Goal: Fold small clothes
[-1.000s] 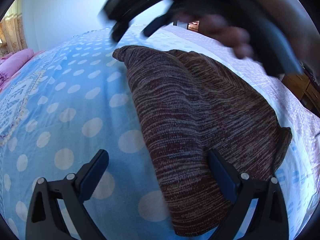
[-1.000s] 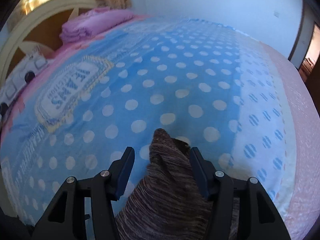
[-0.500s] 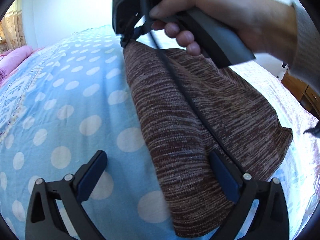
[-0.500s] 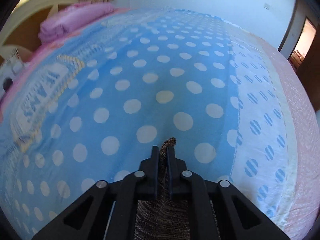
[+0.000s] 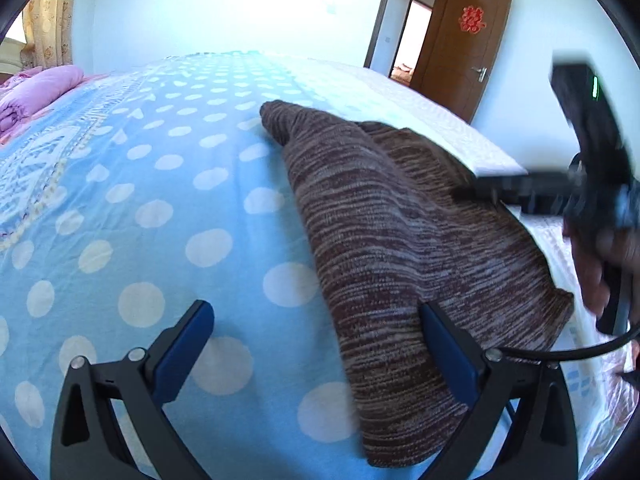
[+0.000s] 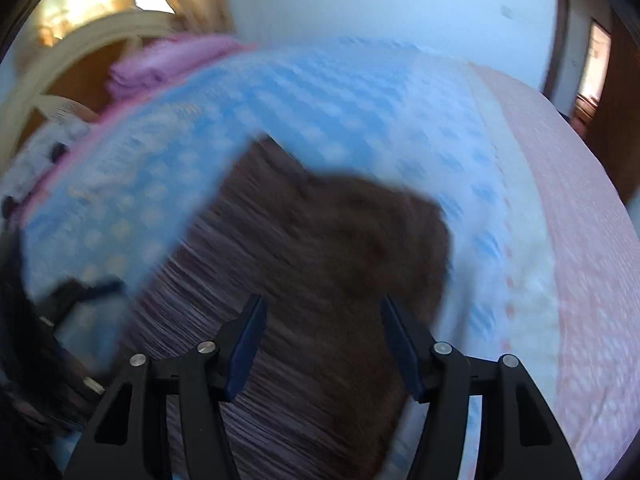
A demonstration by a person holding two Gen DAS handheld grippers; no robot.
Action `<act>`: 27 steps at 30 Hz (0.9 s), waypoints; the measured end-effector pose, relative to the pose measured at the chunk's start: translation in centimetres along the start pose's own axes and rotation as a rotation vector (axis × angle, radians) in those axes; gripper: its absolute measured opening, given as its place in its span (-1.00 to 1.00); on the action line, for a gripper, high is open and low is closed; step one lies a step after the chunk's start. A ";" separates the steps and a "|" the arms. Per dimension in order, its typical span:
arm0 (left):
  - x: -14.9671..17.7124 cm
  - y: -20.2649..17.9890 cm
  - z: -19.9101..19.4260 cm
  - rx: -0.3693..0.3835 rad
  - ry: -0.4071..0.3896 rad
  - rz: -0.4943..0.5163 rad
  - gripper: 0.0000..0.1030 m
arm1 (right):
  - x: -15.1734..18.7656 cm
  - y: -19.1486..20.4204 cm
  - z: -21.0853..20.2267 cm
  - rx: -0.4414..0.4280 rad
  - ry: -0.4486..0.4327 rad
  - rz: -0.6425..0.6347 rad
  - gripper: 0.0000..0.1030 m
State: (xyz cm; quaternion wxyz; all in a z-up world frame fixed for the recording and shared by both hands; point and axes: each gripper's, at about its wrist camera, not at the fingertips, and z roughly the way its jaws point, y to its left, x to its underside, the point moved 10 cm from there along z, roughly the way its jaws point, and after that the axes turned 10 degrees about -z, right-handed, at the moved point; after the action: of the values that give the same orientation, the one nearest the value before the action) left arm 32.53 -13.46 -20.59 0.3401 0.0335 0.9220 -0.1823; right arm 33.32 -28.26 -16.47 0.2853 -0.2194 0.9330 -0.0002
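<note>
The brown knitted garment [image 5: 384, 240] is lying folded lengthwise on the blue dotted bedspread [image 5: 160, 200], probably so its halves are stacking neatly. The left hand-held gripper [image 5: 316, 344] is hovering low over the near end, jaws standing wide apart, one blue pad touching the knit and nothing pinched. The right hand-held gripper [image 6: 322, 344] is opening its jaws above the cloth, gripping nothing, seemingly freeing itself for another grab. The left view is showing the garment's sharp outline, an open door [image 5: 464, 44] and the person's hand [image 5: 604, 268]; the right view is blurring everything, yet it is showing the headboard [image 6: 60, 64].
</note>
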 end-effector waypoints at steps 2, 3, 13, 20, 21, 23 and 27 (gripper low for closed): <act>0.1 -0.1 0.3 -0.028 0.007 0.016 1.00 | 2.0 -1.9 0.8 0.006 0.016 0.074 -0.03; 0.1 -0.2 0.3 -0.045 0.001 0.025 1.00 | 1.9 -2.2 0.5 -0.019 -0.010 0.105 -0.03; -5.4 0.8 -3.0 -0.076 -0.157 -0.077 1.00 | -7.0 -1.2 -0.7 -0.086 -0.198 0.055 -0.05; -8.9 -0.5 0.1 -0.106 -0.130 -0.077 1.00 | -5.6 -4.7 6.3 -0.034 -0.063 0.228 -0.05; -9.3 -1.0 0.5 -0.091 -0.121 -0.069 1.00 | -5.5 -4.8 6.2 -0.044 -0.084 0.228 -0.05; -9.6 -1.7 2.4 -0.107 -0.076 -0.039 1.00 | -5.3 -4.3 5.8 -0.014 -0.103 0.168 -0.05; -7.8 0.4 6.4 -0.264 0.039 0.016 1.00 | -4.6 -5.2 5.2 0.007 -0.109 0.187 -0.05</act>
State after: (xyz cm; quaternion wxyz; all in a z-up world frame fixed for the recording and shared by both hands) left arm 42.54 -14.95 -20.23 0.3251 -0.0006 0.9440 -0.0561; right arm 41.62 -30.44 -17.68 0.3351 -0.1301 0.9325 0.0353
